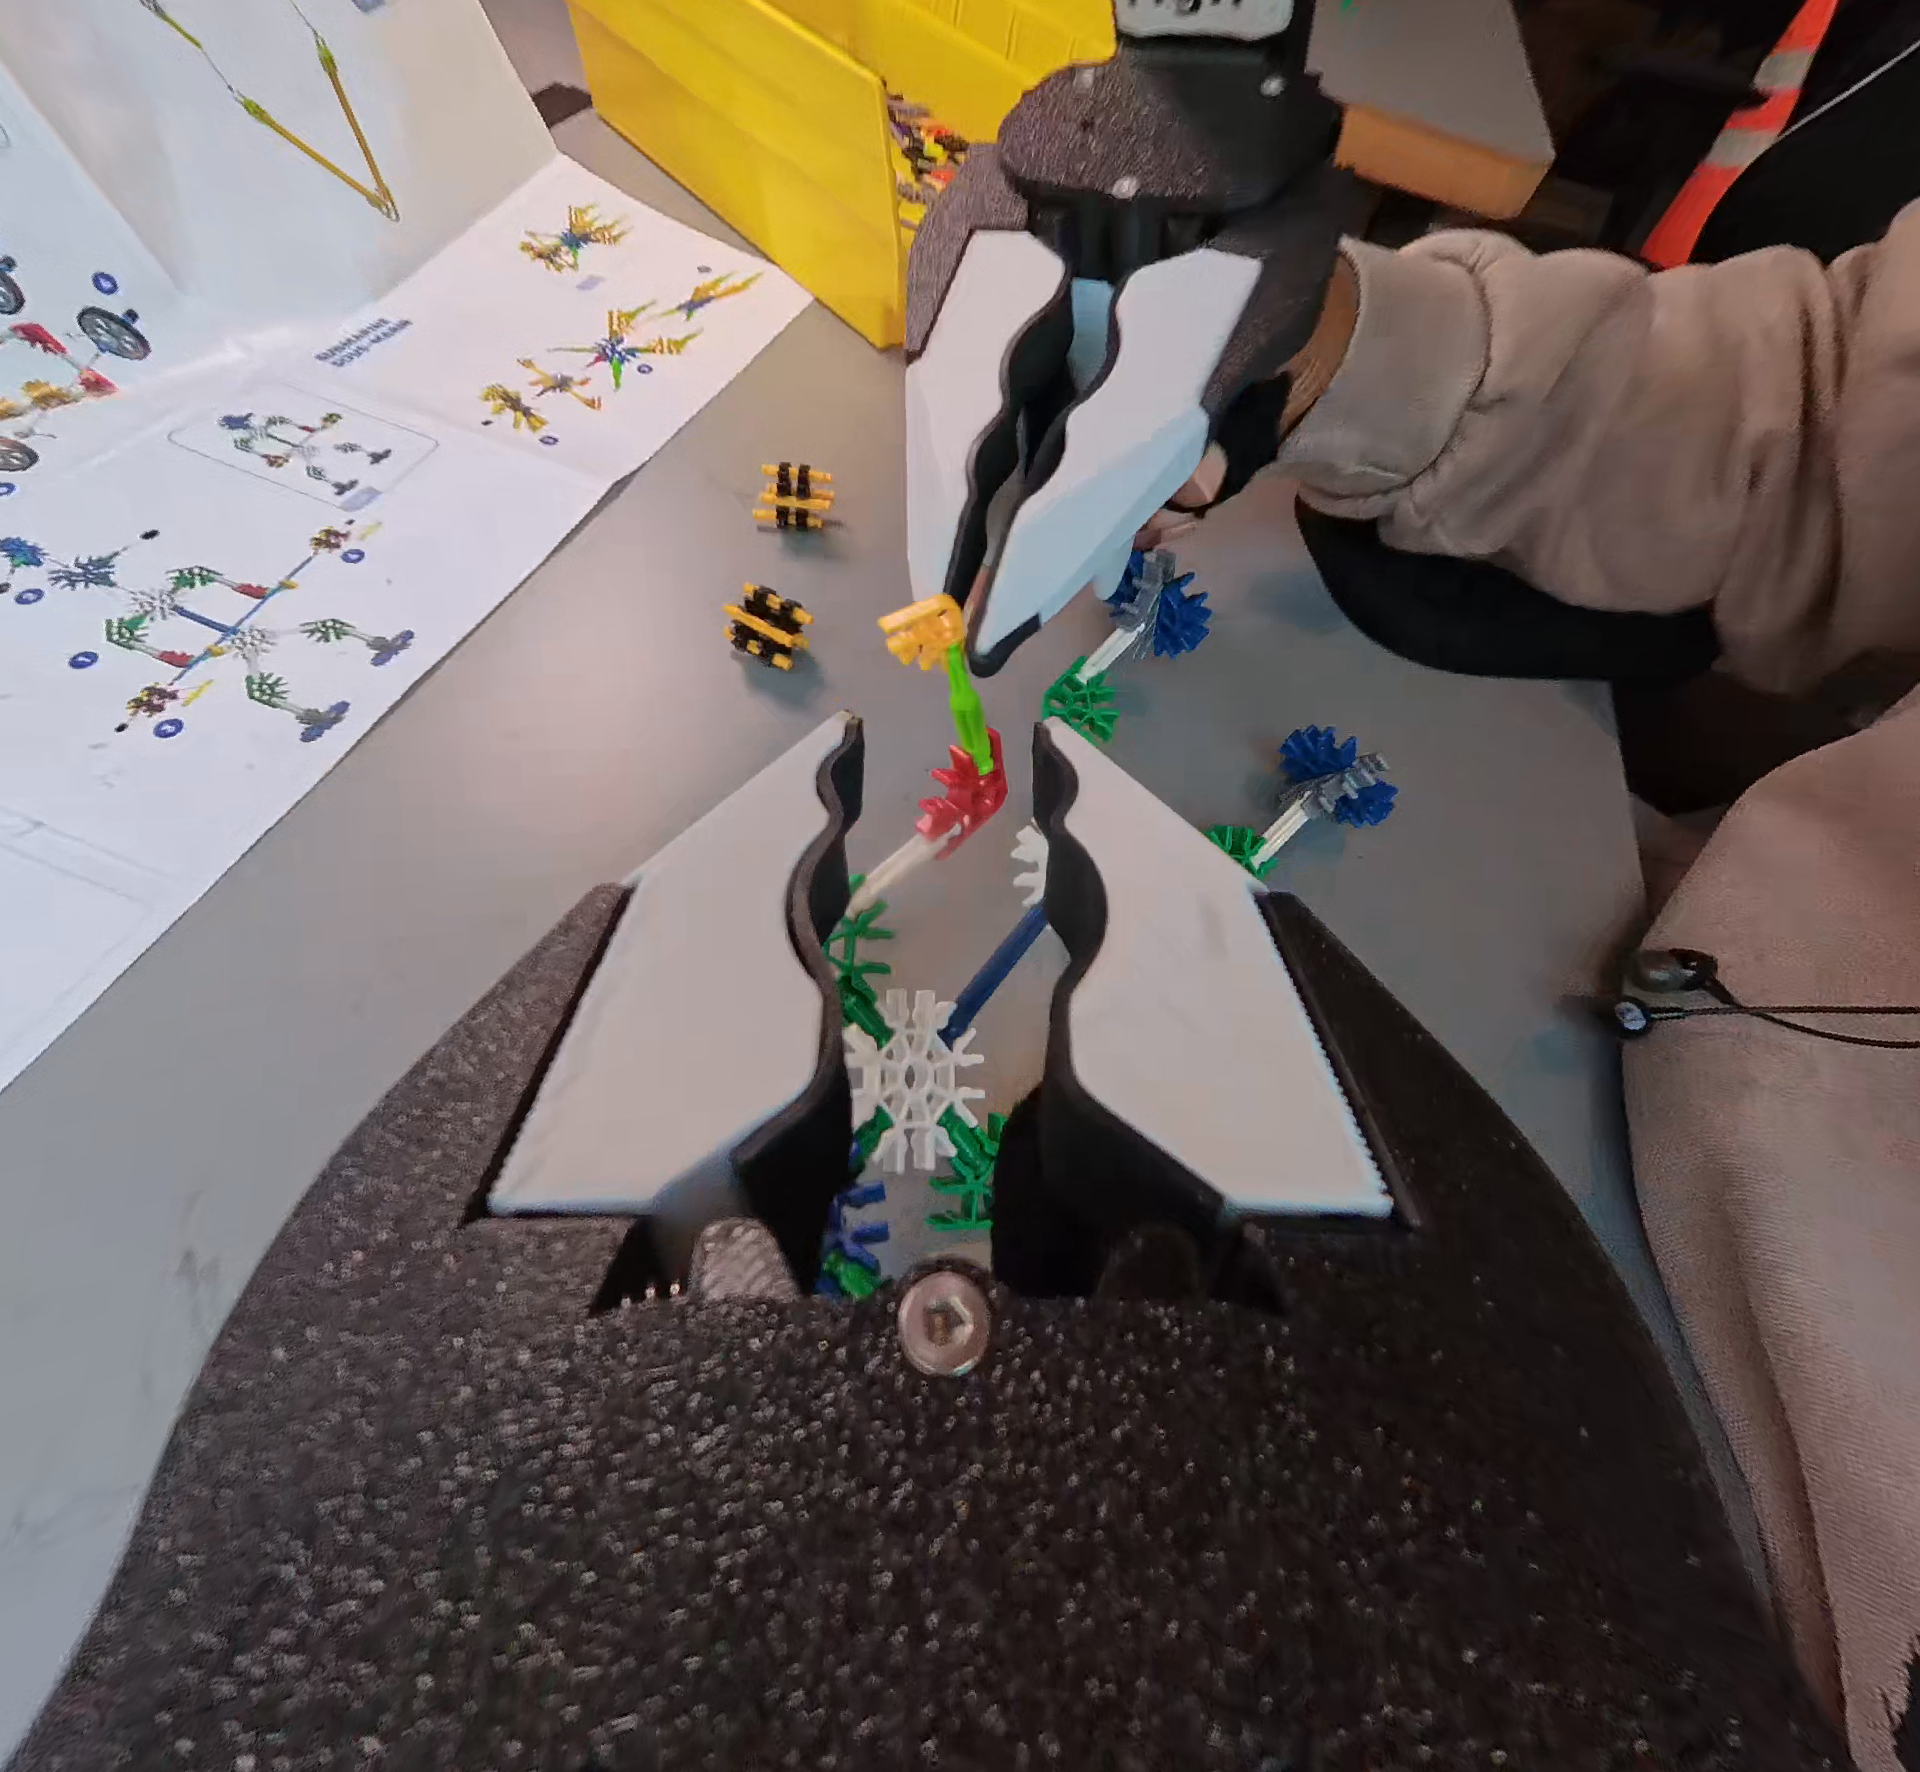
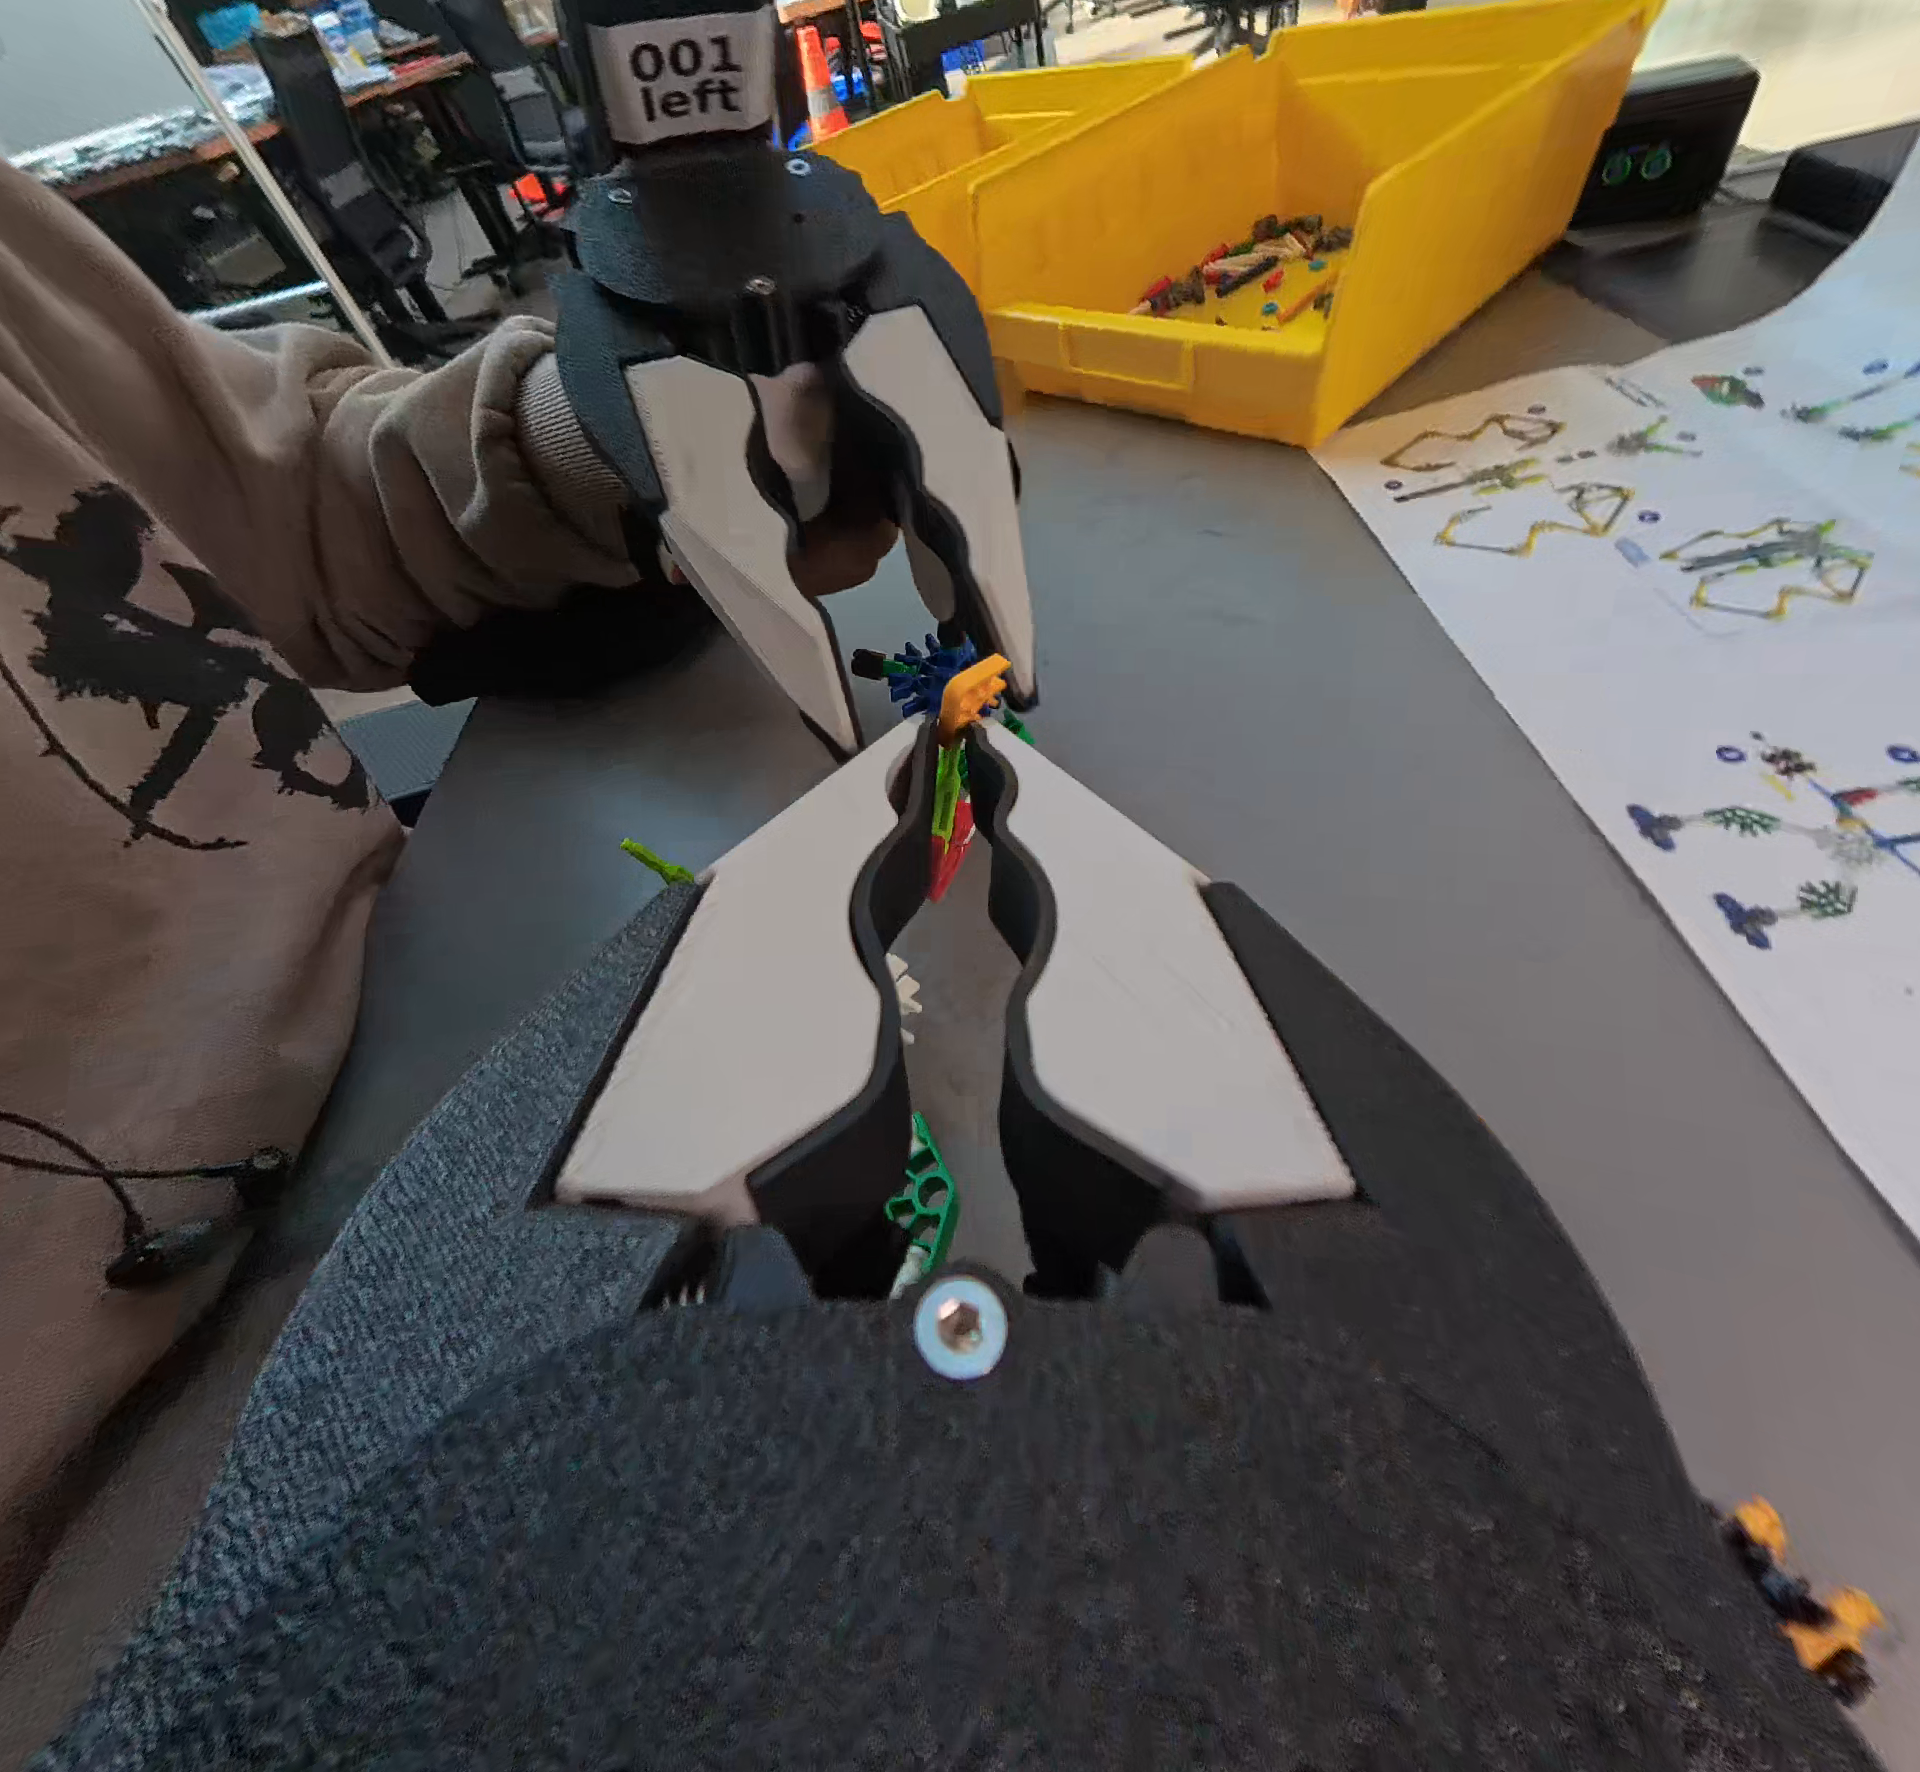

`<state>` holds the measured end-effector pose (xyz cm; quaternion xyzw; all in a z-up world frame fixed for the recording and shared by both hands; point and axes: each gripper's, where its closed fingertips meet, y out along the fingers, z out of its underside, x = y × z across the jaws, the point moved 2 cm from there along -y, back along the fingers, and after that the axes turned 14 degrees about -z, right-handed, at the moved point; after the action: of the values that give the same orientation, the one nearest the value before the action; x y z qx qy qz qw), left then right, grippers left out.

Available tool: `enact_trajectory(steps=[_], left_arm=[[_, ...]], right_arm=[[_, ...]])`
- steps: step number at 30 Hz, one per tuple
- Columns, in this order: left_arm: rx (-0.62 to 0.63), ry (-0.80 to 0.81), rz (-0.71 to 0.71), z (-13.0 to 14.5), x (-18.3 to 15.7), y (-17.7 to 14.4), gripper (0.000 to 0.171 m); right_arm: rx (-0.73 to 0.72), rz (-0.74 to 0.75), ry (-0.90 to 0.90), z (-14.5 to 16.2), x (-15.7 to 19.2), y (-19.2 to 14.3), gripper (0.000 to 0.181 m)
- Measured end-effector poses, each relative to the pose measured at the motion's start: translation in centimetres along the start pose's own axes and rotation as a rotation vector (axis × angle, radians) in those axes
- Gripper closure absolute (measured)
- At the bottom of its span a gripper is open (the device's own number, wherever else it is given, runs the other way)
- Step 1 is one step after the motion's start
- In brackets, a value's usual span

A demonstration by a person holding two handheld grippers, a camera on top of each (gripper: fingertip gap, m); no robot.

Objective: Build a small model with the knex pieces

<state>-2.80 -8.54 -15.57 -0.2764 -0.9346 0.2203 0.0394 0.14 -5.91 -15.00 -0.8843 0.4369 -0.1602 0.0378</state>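
Observation:
A toy rod-and-connector model lies on the grey table (image 1: 520, 891). It has a white snowflake connector (image 1: 914, 1078), green connectors and a blue rod (image 1: 997, 964). A white rod leads up to a red connector (image 1: 961, 797). My left gripper (image 1: 945, 730) is open, one finger on each side of the red connector. My right gripper (image 2: 948, 733) is shut on a light green rod (image 2: 948, 777) with a yellow connector (image 2: 971, 688) at its tip. The rod's lower end meets the red connector. The right gripper also shows in the left wrist view (image 1: 966, 626), and the left gripper in the right wrist view (image 2: 935, 714).
Yellow bins (image 1: 748, 81) stand at the back, one holding loose pieces (image 2: 1247, 268). A white instruction sheet (image 1: 260, 527) lies beside them. Two black-and-yellow assemblies (image 1: 795, 496) (image 1: 767, 626) and blue-grey-green sub-assemblies (image 1: 1330, 777) lie near the model. A person's beige sleeves (image 1: 1558, 434) are close. The grippers are tip to tip, or close to it.

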Motion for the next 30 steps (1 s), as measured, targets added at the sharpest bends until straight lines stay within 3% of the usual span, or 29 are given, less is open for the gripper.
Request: enact_trajectory(steps=[4,7,15,20,24,27,30], left_arm=[[0.049,0.043,0.041,0.4,-1.4,0.9,0.14],[0.052,0.111,0.052,0.8,-2.2,1.1,0.162],[0.054,0.148,-0.087,1.4,-1.2,2.0,0.165],[0.052,0.147,-0.127,1.2,-0.9,2.0,0.165],[0.047,0.172,-0.163,1.2,-0.6,1.9,0.165],[0.02,0.236,-0.19,1.1,-0.7,1.8,0.166],[-0.038,0.368,-0.225,1.0,-0.9,1.8,0.166]], right_arm=[[-0.028,-0.049,-0.133,-1.1,2.1,0.8,0.178],[-0.021,-0.033,-0.118,-0.6,1.7,0.8,0.177],[-0.04,0.031,-0.003,-1.4,1.3,0.7,0.169],[0.069,0.173,-0.101,-1.2,0.7,1.0,0.173],[0.085,0.195,-0.121,-1.3,0.8,1.4,0.178],[0.034,0.118,-0.003,-1.3,1.2,1.6,0.179],[-0.105,-0.042,0.233,-1.1,1.7,2.0,0.179]])
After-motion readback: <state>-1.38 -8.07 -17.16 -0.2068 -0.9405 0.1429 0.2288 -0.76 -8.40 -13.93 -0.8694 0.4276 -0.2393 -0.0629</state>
